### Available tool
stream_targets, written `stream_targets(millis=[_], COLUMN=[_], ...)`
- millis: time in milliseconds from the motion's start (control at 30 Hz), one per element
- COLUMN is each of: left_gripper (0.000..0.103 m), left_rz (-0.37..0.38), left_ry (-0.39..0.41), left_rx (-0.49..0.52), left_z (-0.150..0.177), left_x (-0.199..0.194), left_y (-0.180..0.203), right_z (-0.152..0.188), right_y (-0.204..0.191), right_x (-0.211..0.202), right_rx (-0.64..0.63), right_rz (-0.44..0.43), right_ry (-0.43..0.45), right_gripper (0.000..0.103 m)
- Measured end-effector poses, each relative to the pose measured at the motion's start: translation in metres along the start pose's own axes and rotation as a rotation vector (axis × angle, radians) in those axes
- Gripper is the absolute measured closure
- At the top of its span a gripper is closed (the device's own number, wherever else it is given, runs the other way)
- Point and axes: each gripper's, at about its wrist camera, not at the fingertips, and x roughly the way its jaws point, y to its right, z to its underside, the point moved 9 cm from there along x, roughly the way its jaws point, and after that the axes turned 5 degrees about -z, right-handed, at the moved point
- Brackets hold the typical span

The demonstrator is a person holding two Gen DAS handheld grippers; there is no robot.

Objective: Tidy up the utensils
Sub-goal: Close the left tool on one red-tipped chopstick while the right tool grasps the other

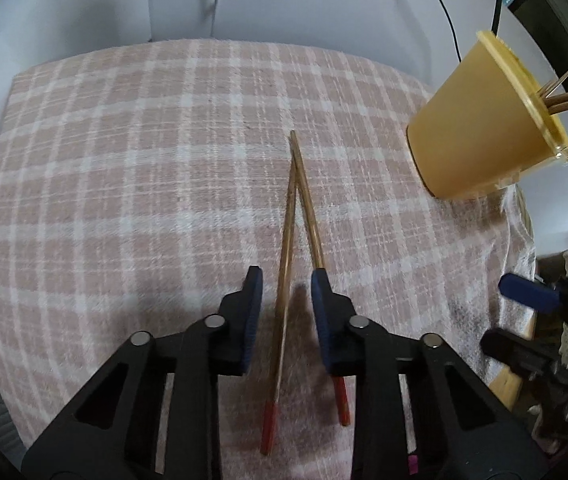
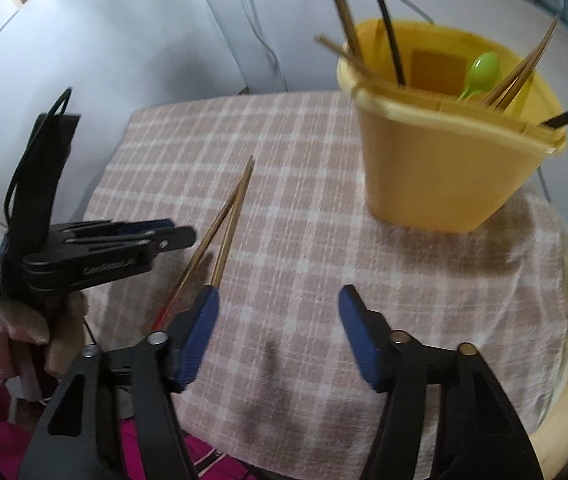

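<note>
I've got the left gripper (image 1: 285,276) spread over the chopsticks (image 1: 289,240), which lie on the cloth (image 1: 124,160) crossed near the tips, red ends toward me. One stick sits between the fingers; the other runs under the right finger. Risk: closing now pinches only one, or scissors the pair apart. Right gripper (image 2: 278,300) is also spread, holding nothing, near the cup (image 2: 443,168). Cup already crowded; inserting could snag.
</note>
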Motion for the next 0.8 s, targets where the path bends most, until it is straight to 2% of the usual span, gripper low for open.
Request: stream_targets(millis=[200, 467, 633, 800], left_gripper=[0.088, 0.094, 0.097, 0.097], left_rz=[-0.03, -0.031, -0.029, -0.04], left_ry=[-0.03, -0.033, -0.033, -0.025], left_rx=[0.02, 0.009, -0.013, -0.018], left_z=[-0.004, -0.015, -0.027, -0.021], left_x=[0.02, 0.044, 0.049, 0.04], left_y=[0.006, 0.016, 0.003, -0.019], right_z=[0.001, -0.003, -0.007, -0.014], right_y=[-0.008, -0.014, -0.015, -0.02], right_x=[0.014, 0.03, 0.039, 0.05], right_rx=[-0.018, -0.02, -0.002, -0.013], right_rz=[-0.009, -0.014, -0.021, -0.016], right_ry=[-0.039, -0.071, -0.092, -0.112], right_gripper=[0.055, 0.055, 0.055, 0.055])
